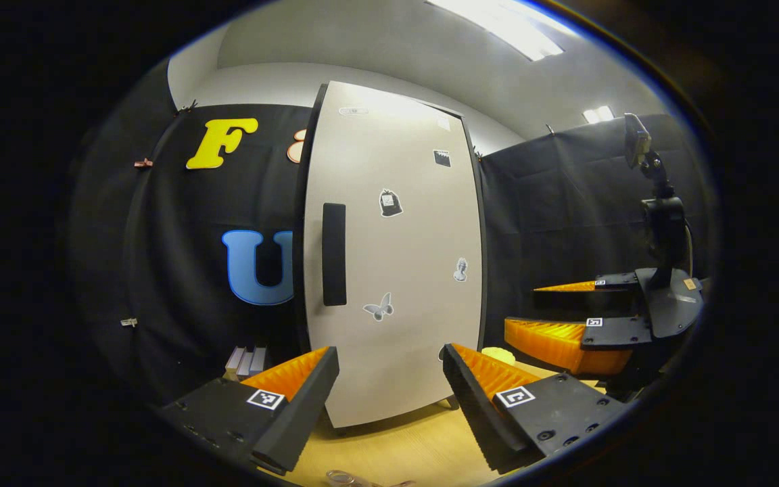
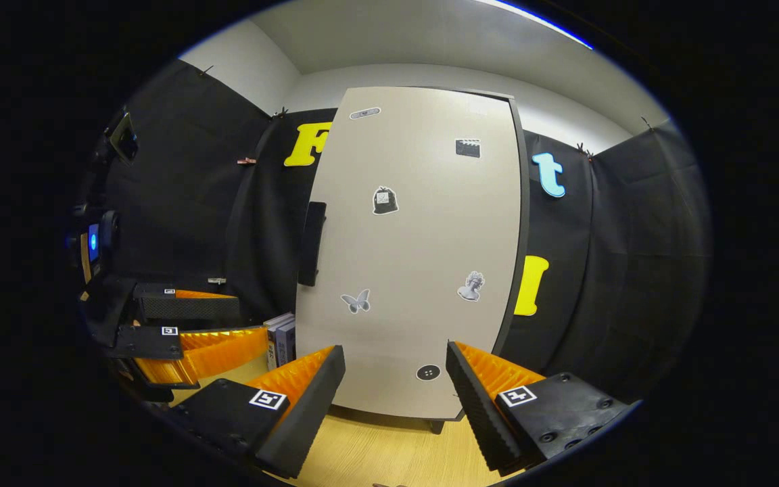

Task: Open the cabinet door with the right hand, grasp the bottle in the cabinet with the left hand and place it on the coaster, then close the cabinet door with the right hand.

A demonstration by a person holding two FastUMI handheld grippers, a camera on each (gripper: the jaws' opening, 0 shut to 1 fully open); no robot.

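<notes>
On a pale wooden tabletop a tall off-white cabinet with a closed, sticker-dotted door is stood, its dark vertical handle set at the door's left edge. Black cloth is hung around the booth, and white walls and a lit ceiling are seen above it. Small grey books are leaned beside the cabinet's left foot. The right gripper is held before the door with its fingers spread apart and nothing between them. The left gripper is likewise held open and empty. The bottle's place cannot be told behind the shut door. A pale yellow round object is glimpsed low by the cabinet's right side.
</notes>
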